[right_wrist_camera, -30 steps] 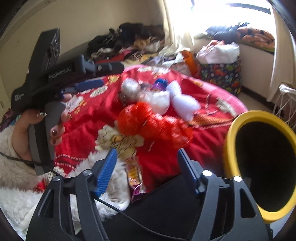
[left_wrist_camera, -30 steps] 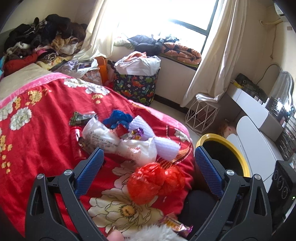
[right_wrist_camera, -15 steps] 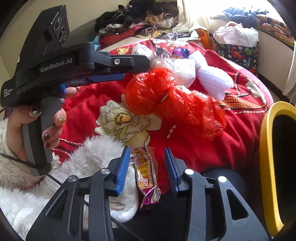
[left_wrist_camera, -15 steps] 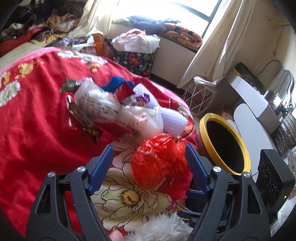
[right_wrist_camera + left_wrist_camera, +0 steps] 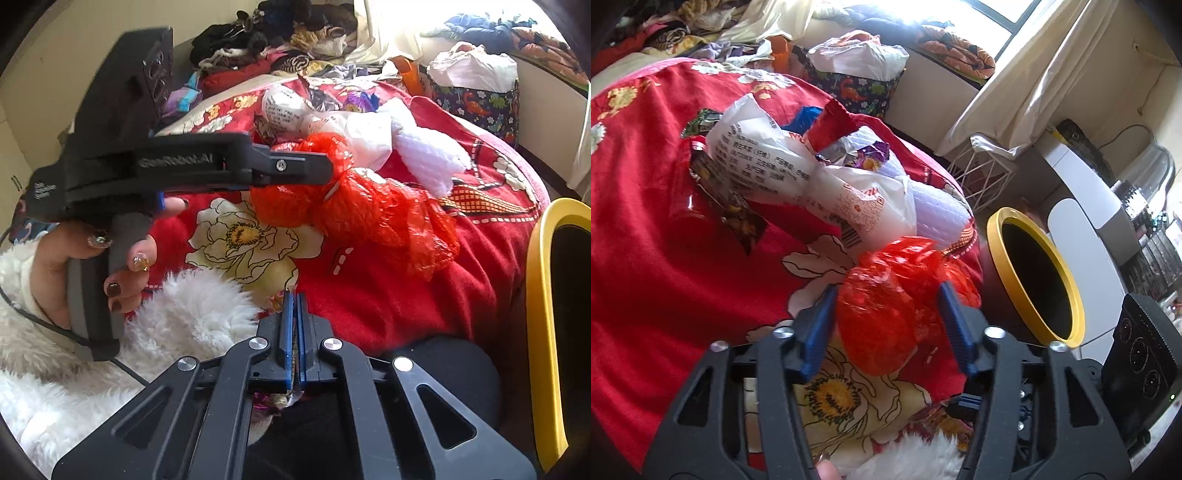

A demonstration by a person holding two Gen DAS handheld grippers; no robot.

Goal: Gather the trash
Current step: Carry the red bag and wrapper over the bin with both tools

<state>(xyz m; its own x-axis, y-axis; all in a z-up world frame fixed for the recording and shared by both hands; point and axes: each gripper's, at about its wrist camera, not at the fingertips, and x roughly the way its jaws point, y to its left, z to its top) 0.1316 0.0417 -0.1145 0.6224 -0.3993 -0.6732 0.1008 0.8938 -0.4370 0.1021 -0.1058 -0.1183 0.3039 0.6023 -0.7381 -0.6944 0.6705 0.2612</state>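
Note:
A crumpled red plastic bag (image 5: 882, 314) lies on the red flowered bedspread (image 5: 646, 229). My left gripper (image 5: 886, 291) straddles it, jaws still closing, blue pads touching both of its sides. In the right wrist view the same bag (image 5: 369, 206) sits under the left gripper (image 5: 325, 170), held by a person's hand (image 5: 55, 273). My right gripper (image 5: 294, 295) is shut on a snack wrapper (image 5: 277, 400); a thin sliver shows between the pads. A yellow-rimmed bin (image 5: 1006, 214) stands open beside the bed.
More trash is piled behind the red bag: a white printed bag (image 5: 768, 162), bubble wrap (image 5: 938, 214), a purple wrapper (image 5: 871, 153) and a dark wrapper (image 5: 738, 210). A white fluffy sleeve (image 5: 192, 317) is near. Clothes, a flowered hamper (image 5: 857, 88) and a wire basket (image 5: 982, 173) lie beyond.
Both grippers came down toward the bed. The left jaws narrowed around the red bag. The right jaws shut on the snack wrapper that lay between them.

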